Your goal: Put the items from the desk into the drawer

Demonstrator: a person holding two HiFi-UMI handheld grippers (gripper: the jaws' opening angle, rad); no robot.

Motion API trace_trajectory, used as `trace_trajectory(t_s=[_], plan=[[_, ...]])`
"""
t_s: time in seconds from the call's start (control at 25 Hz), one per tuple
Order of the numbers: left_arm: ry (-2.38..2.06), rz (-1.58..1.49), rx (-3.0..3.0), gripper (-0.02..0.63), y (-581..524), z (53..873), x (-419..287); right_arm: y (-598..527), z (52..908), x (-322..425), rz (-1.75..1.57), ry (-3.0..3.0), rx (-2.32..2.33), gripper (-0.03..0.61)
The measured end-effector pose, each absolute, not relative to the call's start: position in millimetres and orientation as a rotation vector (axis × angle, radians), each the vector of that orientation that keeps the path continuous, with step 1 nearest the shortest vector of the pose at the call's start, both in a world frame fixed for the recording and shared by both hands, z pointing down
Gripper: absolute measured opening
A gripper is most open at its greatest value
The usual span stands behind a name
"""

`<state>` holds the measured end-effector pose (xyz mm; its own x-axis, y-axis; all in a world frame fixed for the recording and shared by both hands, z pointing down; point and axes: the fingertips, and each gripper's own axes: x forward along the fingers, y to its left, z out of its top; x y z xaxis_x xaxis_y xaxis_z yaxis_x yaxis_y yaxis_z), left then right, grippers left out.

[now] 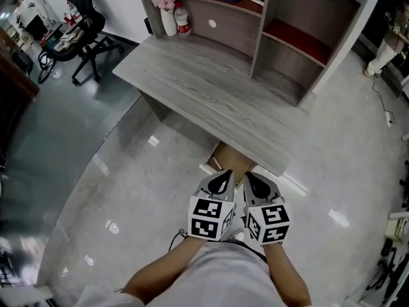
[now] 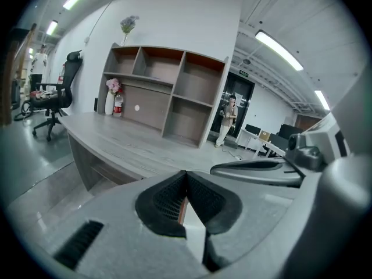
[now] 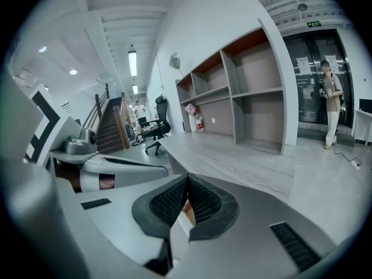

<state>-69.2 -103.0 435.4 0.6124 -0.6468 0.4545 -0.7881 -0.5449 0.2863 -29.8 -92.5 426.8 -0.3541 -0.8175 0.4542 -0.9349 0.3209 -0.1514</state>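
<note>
No text legible in any view. Green sign (image 3: 314,24) over the doorway: lettering too small to read. Papers (image 3: 302,61) on the glass door: unreadable. Red bottle (image 1: 183,20) on the desk (image 1: 211,94): label blurred

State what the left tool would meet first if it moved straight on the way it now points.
Most likely the grey desk, near its front edge. The shut left tool points at the desk top, with only open air between them. Depth is hard to judge.
</note>
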Motion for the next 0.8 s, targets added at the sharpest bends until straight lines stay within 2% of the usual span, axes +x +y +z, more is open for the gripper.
trace_trajectory(t_s=[0.8], plan=[[-1.215, 0.45, 2.407, 0.003, -36, 416, -37, -33, 411, 2, 0.54, -2.384, 1.566, 0.002]])
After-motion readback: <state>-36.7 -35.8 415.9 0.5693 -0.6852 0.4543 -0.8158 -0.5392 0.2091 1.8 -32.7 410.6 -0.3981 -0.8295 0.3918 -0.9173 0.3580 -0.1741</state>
